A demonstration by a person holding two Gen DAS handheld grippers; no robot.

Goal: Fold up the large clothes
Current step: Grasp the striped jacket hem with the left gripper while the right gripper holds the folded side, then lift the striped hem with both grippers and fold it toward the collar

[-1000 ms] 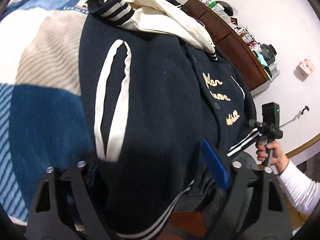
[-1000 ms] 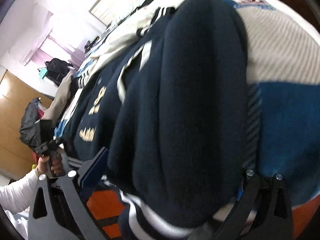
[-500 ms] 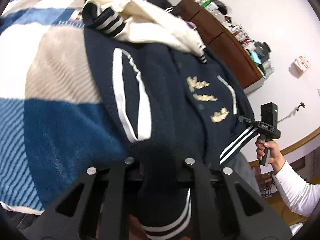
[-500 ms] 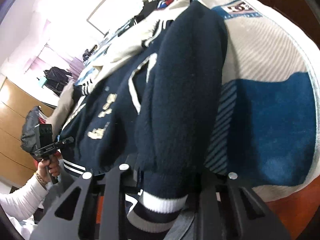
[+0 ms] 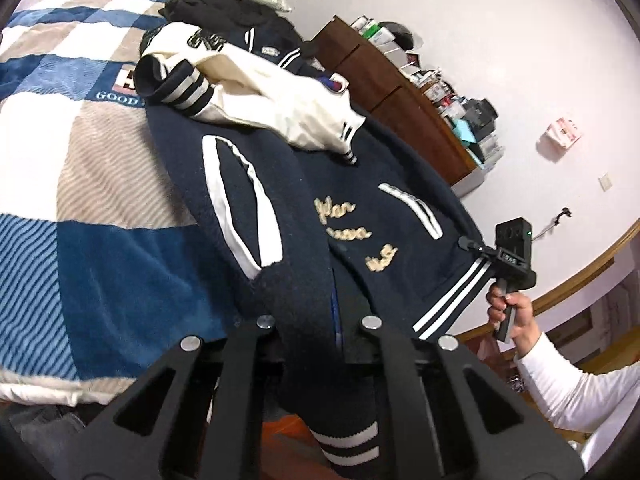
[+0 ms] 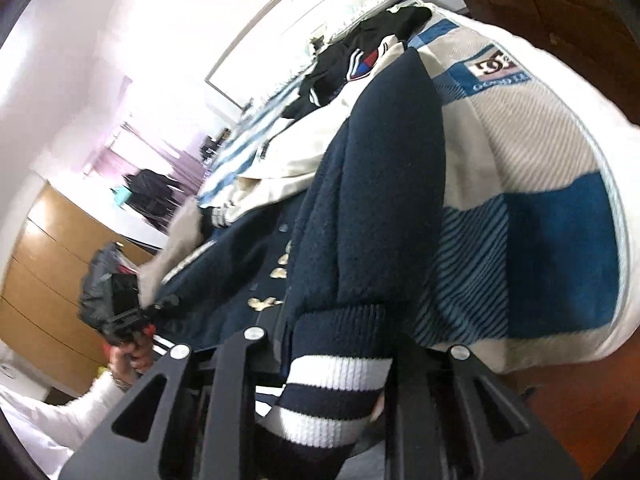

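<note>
A navy varsity jacket (image 5: 360,184) with white stripes and cream lettering lies on the bed. My left gripper (image 5: 316,332) is shut on a navy sleeve, whose striped cuff (image 5: 348,440) hangs below the fingers. My right gripper (image 6: 332,332) is closing, its pads pressing on the other sleeve's striped cuff (image 6: 336,376). In the left wrist view the right gripper (image 5: 470,243) holds the jacket's far corner, with a hand (image 5: 512,320) on its grip. The right wrist view shows the left gripper (image 6: 164,304) at the jacket (image 6: 376,200).
A cream jacket (image 5: 280,100) lies across the navy one's far end, with black clothes (image 5: 224,4) beyond. Under them is a blue, white and beige blanket (image 5: 100,240). A brown cabinet (image 5: 400,92) stands by the wall, and a wooden wardrobe (image 6: 40,280) at the other side.
Both grippers went from wide open to closed on the jacket's near end, then rose with it. The cuffs now hang below the fingers.
</note>
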